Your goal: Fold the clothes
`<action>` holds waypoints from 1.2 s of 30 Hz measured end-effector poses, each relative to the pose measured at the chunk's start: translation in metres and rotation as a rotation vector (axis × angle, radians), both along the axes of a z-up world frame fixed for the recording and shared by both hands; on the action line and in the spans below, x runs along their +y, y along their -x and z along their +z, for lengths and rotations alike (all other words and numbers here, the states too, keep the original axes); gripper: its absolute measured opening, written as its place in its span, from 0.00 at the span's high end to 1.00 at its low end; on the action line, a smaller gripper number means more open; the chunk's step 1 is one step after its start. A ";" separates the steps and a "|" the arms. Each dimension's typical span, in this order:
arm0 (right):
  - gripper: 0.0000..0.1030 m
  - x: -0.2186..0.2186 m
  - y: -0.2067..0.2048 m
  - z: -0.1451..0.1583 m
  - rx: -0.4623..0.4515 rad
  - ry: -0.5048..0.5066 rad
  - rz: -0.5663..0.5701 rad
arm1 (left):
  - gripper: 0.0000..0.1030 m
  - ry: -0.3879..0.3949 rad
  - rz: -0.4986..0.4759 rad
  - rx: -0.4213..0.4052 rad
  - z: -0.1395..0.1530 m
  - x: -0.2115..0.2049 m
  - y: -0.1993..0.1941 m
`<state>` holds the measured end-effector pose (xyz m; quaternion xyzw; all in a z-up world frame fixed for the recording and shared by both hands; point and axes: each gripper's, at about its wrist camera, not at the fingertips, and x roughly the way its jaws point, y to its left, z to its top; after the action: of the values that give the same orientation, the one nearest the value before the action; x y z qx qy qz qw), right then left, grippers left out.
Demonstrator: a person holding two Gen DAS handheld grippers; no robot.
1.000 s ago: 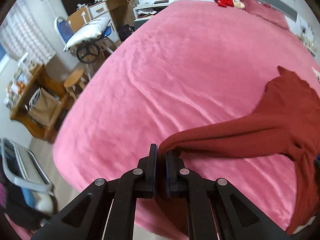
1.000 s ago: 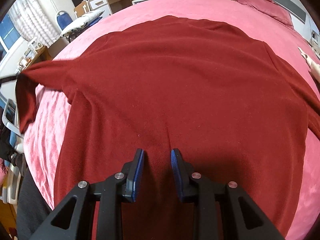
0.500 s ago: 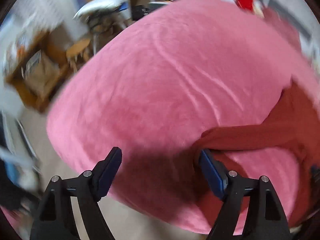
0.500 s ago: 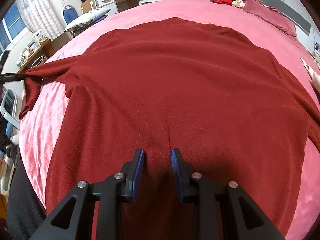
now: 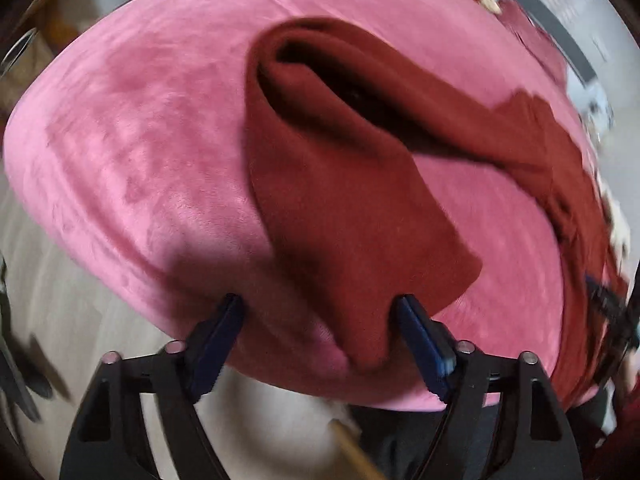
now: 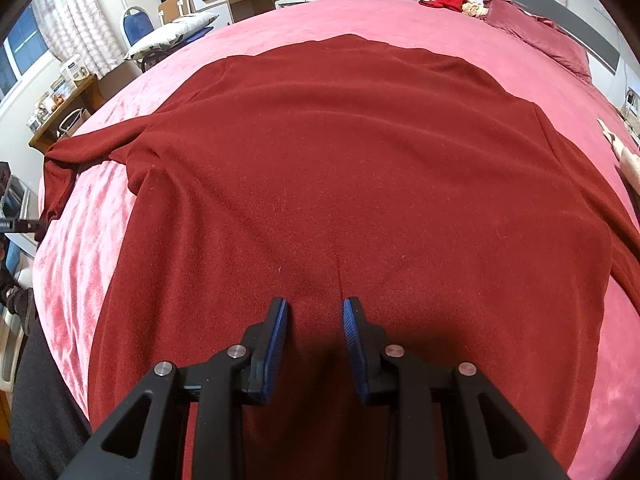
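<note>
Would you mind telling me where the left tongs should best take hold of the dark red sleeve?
At the cuff end of the sleeve, from the bed's near edge. That end hangs over the pink blanket between the closing left tongs, so it can be pinched without digging underneath.

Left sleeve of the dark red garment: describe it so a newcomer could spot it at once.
Start at the pink bed, where a dark red garment lies spread flat. Follow its body to the bed's left edge: the sleeve runs out there, bends back on itself, and its cuff hangs over the edge. Unlike the flat body, it is a narrow loop, its cuff between the closing jaws of the left gripper.
</note>
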<state>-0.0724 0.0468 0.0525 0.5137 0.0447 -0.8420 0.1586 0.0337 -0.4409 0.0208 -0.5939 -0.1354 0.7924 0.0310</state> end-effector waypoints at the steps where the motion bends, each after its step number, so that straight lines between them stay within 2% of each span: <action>1: 0.72 0.000 0.001 0.000 -0.002 -0.001 0.001 | 0.68 0.032 0.003 -0.015 0.003 -0.004 0.001; 2: 0.72 -0.001 0.003 0.000 -0.004 -0.003 0.000 | 0.87 0.053 -0.001 -0.025 0.006 -0.008 0.002; 3: 0.72 -0.002 0.004 -0.001 -0.007 -0.004 0.000 | 0.96 0.082 -0.016 -0.026 0.012 -0.012 0.002; 4: 0.71 -0.002 0.004 -0.001 -0.008 -0.005 -0.001 | 0.96 0.157 -0.035 -0.022 0.019 -0.015 0.004; 6: 0.71 -0.002 0.006 -0.001 -0.009 -0.007 -0.001 | 0.96 0.356 -0.069 -0.016 0.034 -0.025 0.011; 9: 0.71 -0.003 0.008 -0.002 -0.009 -0.005 -0.002 | 0.96 0.631 -0.072 -0.020 0.056 -0.054 0.027; 12: 0.71 -0.002 0.009 -0.001 -0.010 -0.009 -0.001 | 0.97 0.841 -0.036 -0.065 0.073 -0.093 0.045; 13: 0.71 -0.003 0.009 -0.001 -0.011 -0.009 -0.001 | 0.97 0.883 -0.037 -0.120 0.071 -0.107 0.049; 16: 0.71 -0.003 0.009 -0.002 -0.013 -0.006 -0.003 | 0.96 0.942 -0.037 -0.325 0.049 -0.142 0.061; 17: 0.71 -0.003 0.009 -0.002 -0.014 -0.006 -0.002 | 0.96 0.973 -0.024 -0.358 0.044 -0.142 0.064; 18: 0.71 -0.003 0.009 -0.001 -0.017 -0.007 -0.002 | 0.96 0.987 -0.010 -0.339 0.043 -0.137 0.066; 19: 0.71 -0.004 0.011 0.000 -0.024 -0.007 -0.003 | 0.96 0.957 -0.002 -0.259 0.047 -0.128 0.070; 21: 0.71 -0.003 0.016 0.003 -0.040 0.006 -0.007 | 0.92 0.812 -0.005 -0.087 0.054 -0.103 0.087; 22: 0.71 -0.003 0.019 0.005 -0.046 0.016 -0.007 | 0.88 0.715 -0.020 -0.008 0.060 -0.084 0.097; 23: 0.71 0.000 0.021 0.007 -0.047 0.034 -0.012 | 0.76 0.601 -0.045 0.069 0.068 -0.059 0.109; 24: 0.71 0.005 0.023 0.008 -0.045 0.059 -0.029 | 0.58 0.485 -0.070 0.145 0.075 -0.033 0.120; 26: 0.71 0.014 0.026 0.011 -0.045 0.102 -0.061 | 0.40 0.325 -0.131 0.244 0.088 0.021 0.150; 27: 0.71 0.019 0.027 0.013 -0.046 0.122 -0.076 | 0.40 0.273 -0.177 0.276 0.094 0.051 0.168; 29: 0.71 0.029 0.026 0.019 -0.042 0.153 -0.088 | 0.40 0.220 -0.267 0.302 0.098 0.107 0.200; 31: 0.71 0.039 0.026 0.026 -0.033 0.181 -0.093 | 0.40 0.219 -0.364 0.274 0.089 0.163 0.232; 33: 0.71 0.053 0.032 0.045 0.015 0.177 -0.066 | 0.40 0.221 -0.453 0.238 0.074 0.209 0.262; 36: 0.71 0.086 0.056 0.074 0.101 0.160 -0.035 | 0.40 0.211 -0.509 0.216 0.062 0.259 0.286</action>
<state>-0.1284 0.1324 0.1266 0.4569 -0.0238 -0.8704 0.1821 -0.2519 -0.1819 0.0827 -0.5212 0.1053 0.8274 0.1811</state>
